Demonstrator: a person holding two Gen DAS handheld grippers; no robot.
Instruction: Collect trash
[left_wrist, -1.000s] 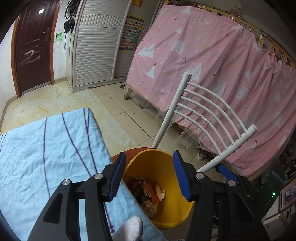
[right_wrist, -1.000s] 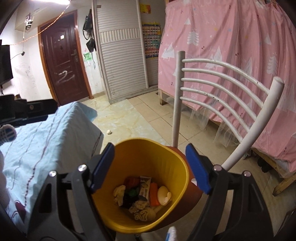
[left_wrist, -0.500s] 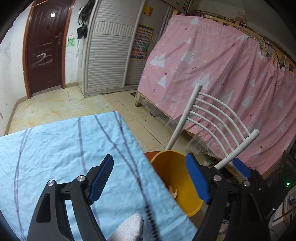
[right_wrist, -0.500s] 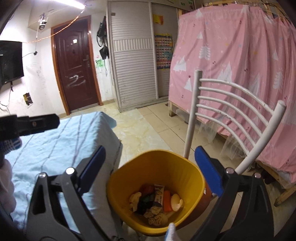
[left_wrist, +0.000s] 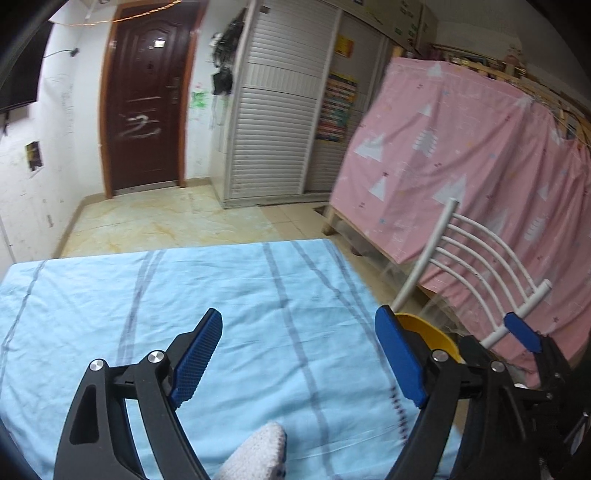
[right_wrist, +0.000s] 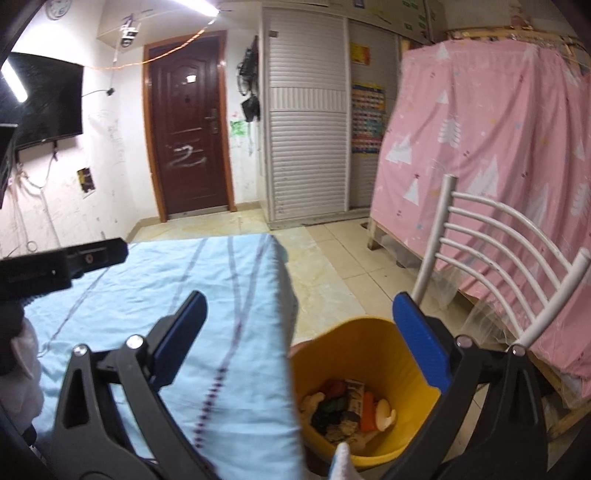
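Observation:
A yellow bin (right_wrist: 369, 354) stands beside the table's right edge and holds several pieces of trash (right_wrist: 347, 410). Its rim also shows in the left wrist view (left_wrist: 428, 328). My left gripper (left_wrist: 299, 358) is open and empty above the blue striped tablecloth (left_wrist: 184, 295). My right gripper (right_wrist: 299, 339) is open and empty, over the table's right edge and the bin. The cloth (right_wrist: 192, 295) shows no trash in either view.
A white slatted chair (right_wrist: 498, 251) stands behind the bin, also in the left wrist view (left_wrist: 480, 266). A pink curtain (right_wrist: 498, 129) covers a bed frame on the right. A brown door (left_wrist: 144, 99) and white shuttered cabinets (right_wrist: 306, 122) stand at the back across tiled floor.
Both grippers have drawn back and left from over the bin toward the table. The left gripper has opened wider. More tablecloth and less bin is in view.

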